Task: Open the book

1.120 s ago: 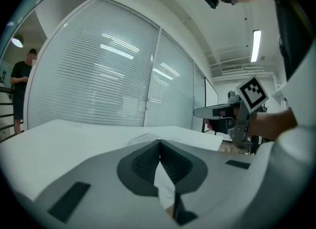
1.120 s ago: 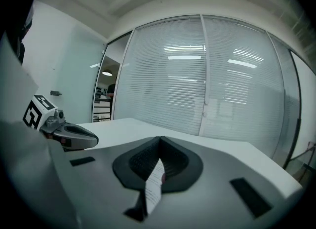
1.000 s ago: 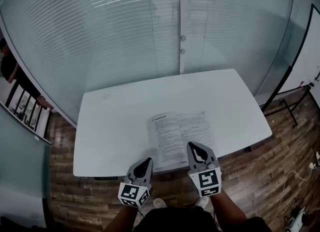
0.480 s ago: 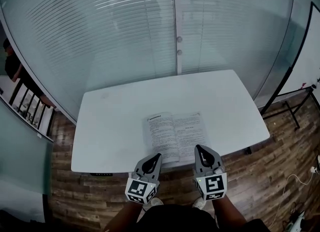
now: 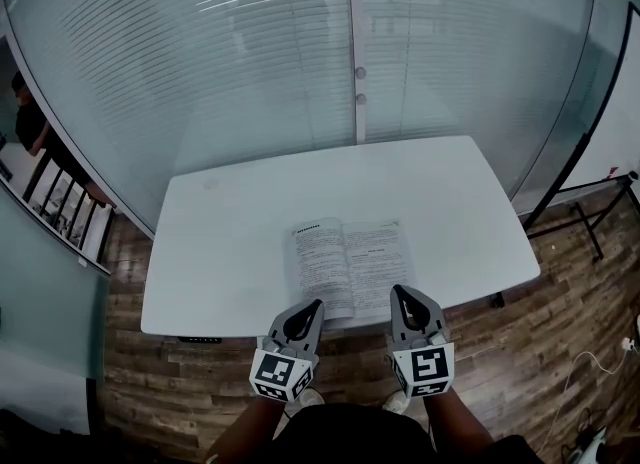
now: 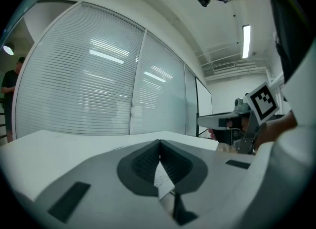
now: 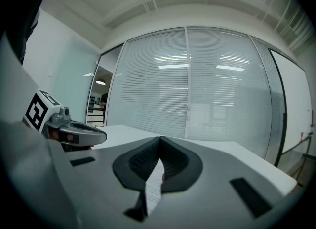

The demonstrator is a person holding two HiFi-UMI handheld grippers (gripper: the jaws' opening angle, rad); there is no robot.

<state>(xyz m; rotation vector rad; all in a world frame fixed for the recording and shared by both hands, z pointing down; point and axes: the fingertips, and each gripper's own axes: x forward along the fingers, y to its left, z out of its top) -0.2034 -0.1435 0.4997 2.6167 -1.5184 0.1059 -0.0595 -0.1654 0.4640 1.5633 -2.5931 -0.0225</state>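
Both tools have shifted over the last second: the right hand-held gripper (image 5: pixel 402 294), which lay well over the right page, has drawn back toward the person, and only its tip now overlaps the front right corner of the book (image 5: pixel 348 262). The left hand-held gripper (image 5: pixel 314 306), then just off the book's front left corner, has come in sideways, so its tip now sits over the front edge of the left page. Book itself unchanged: it lies open and flat, printed pages up, at the front edge of the tabletop (image 5: pixel 230 242), a little right of the middle, with its spine running front to back. Left gripper view: jaws pressed together at the tips with nothing pinched, and a strip of printed page shows through the gap below the tips. Right gripper view: same reading, tips together and nothing held, with print visible through the gap. Each tool points roughly level across the tabletop toward the glass wall (image 5: pixel 300 52) with blinds at the far edge. Whether either tip touches the paper cannot be told. Wood floor (image 5: pixel 560 292) shows on both sides of the tabletop.
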